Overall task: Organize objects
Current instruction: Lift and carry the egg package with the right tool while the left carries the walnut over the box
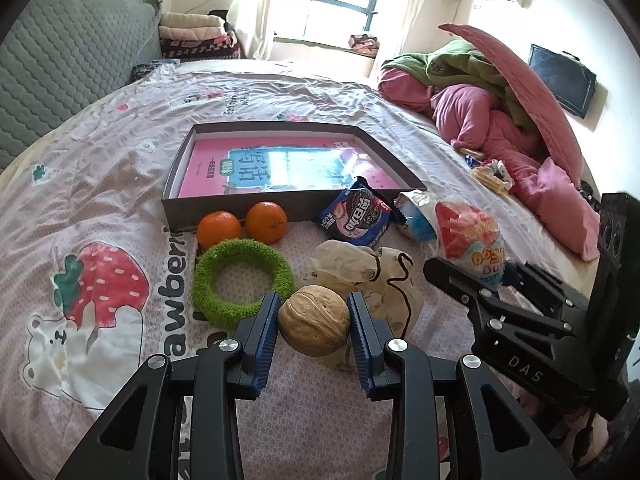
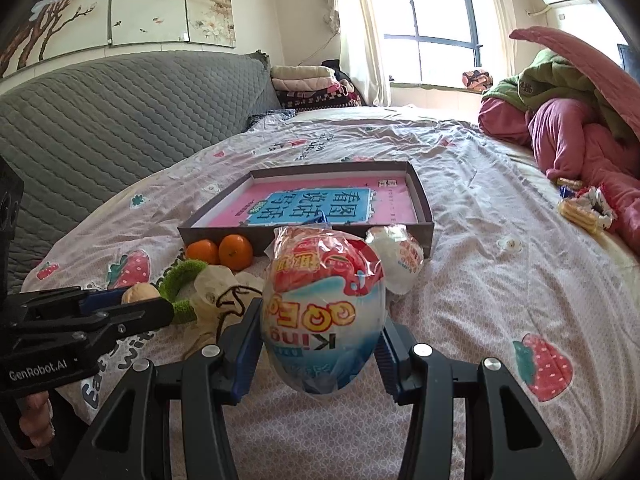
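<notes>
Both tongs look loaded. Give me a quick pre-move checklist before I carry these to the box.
1. Left tongs around walnut: ok, though firm contact cannot tell.
2. Right tongs gripping egg-shaped snack pack: ok.
3. Box open, free space inside: ok.
4. Oranges against the box front, in the left path: not ok.
5. Cookie packet leaning on the box rim: not ok.

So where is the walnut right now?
In the left wrist view the walnut sits between the left gripper's jaws, just right of the green fuzzy ring and in front of the crumpled plastic bag.
</notes>
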